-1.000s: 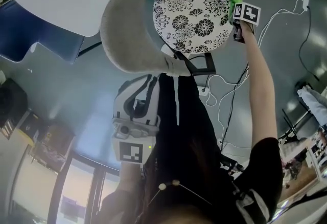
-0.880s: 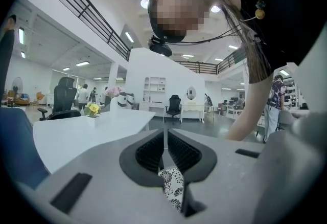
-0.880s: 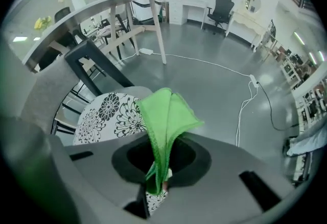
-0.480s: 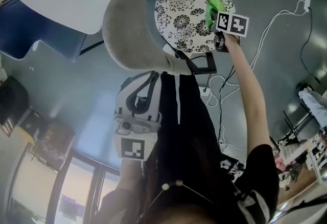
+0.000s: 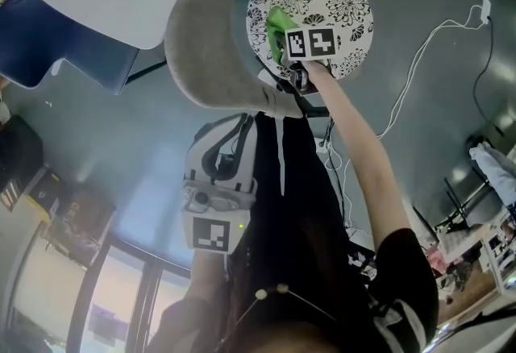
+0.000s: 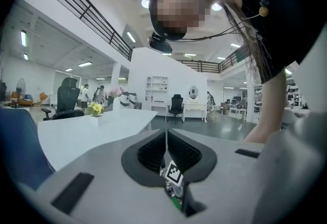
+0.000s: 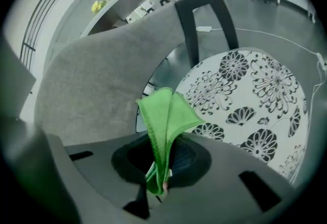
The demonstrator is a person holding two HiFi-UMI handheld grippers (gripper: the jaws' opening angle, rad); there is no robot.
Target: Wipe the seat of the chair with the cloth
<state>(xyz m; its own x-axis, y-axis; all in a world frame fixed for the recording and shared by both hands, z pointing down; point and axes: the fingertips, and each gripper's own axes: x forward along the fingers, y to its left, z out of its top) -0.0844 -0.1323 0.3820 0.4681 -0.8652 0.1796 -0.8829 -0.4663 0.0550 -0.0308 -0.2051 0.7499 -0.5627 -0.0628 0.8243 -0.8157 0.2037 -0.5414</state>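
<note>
I can read no words, brands or numbers anywhere. The only signs are black-and-white square markers (image 5: 312, 43), on the right gripper (image 5: 280, 27) and on the left gripper (image 5: 228, 134).

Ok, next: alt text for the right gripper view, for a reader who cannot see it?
The right gripper is shut on a folded green cloth that sticks up from its jaws, with the chair's round seat, white with black flowers, beyond it. The grey curved backrest fills the left of the view.
</note>
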